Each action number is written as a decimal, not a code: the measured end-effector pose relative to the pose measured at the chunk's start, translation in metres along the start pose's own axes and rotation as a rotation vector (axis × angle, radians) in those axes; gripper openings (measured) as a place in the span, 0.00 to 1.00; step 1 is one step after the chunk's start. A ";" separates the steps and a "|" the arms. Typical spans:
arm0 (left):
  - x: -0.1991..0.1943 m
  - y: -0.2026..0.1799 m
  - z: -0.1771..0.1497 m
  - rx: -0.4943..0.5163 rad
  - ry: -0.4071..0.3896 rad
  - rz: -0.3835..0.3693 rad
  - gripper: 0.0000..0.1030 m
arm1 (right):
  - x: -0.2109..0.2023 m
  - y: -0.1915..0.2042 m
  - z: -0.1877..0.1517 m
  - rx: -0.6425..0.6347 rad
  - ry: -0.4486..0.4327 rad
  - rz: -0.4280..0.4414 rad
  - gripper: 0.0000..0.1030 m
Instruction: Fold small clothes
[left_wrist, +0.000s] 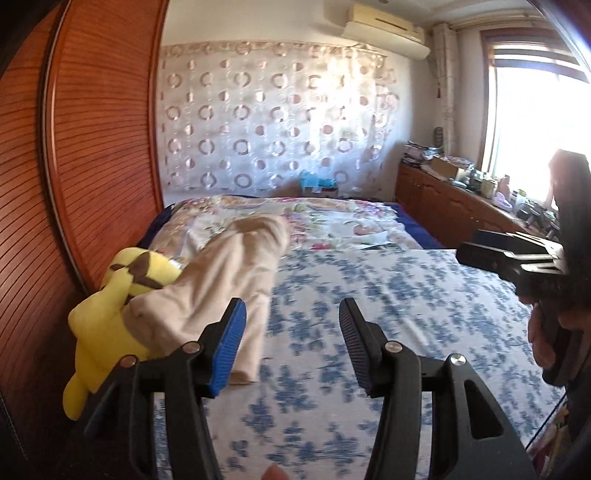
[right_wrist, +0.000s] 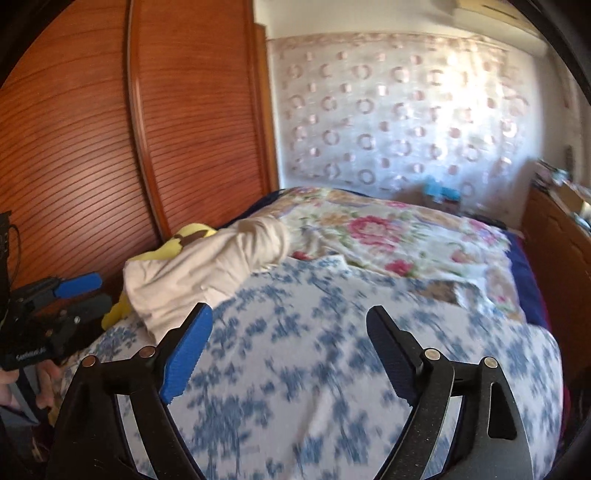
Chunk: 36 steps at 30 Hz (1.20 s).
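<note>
A cream small garment (left_wrist: 221, 284) lies folded in a long bundle on the left of the bed, against a yellow plush toy (left_wrist: 110, 317). It also shows in the right wrist view (right_wrist: 207, 273). My left gripper (left_wrist: 291, 314) is open and empty, held above the blue-patterned sheet just right of the garment's near end. My right gripper (right_wrist: 288, 321) is open and empty over the sheet, the garment ahead to its left. The right gripper shows in the left wrist view (left_wrist: 491, 258); the left gripper shows in the right wrist view (right_wrist: 70, 291).
The bed carries a blue-and-white patterned sheet (left_wrist: 369, 314) near me and a floral quilt (right_wrist: 388, 236) farther back. A wooden slatted wardrobe (left_wrist: 92, 147) stands along the left. A cluttered wooden cabinet (left_wrist: 461, 199) runs under the window at right.
</note>
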<state>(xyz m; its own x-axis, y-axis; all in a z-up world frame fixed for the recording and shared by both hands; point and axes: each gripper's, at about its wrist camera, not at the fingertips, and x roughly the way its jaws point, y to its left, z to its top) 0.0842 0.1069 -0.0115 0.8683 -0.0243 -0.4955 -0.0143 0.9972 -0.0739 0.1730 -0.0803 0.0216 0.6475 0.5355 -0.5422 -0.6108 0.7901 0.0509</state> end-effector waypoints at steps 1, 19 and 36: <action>-0.002 -0.008 0.002 0.011 -0.002 -0.002 0.50 | -0.009 -0.002 -0.004 0.007 -0.006 -0.017 0.86; -0.033 -0.080 0.025 0.064 -0.035 -0.042 0.51 | -0.143 -0.033 -0.030 0.109 -0.154 -0.252 0.86; -0.037 -0.091 0.026 0.076 -0.034 -0.036 0.51 | -0.154 -0.031 -0.040 0.125 -0.163 -0.280 0.86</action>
<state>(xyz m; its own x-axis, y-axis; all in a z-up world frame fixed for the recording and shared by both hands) 0.0664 0.0185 0.0365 0.8839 -0.0587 -0.4639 0.0533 0.9983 -0.0249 0.0739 -0.1991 0.0697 0.8523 0.3254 -0.4094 -0.3454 0.9381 0.0265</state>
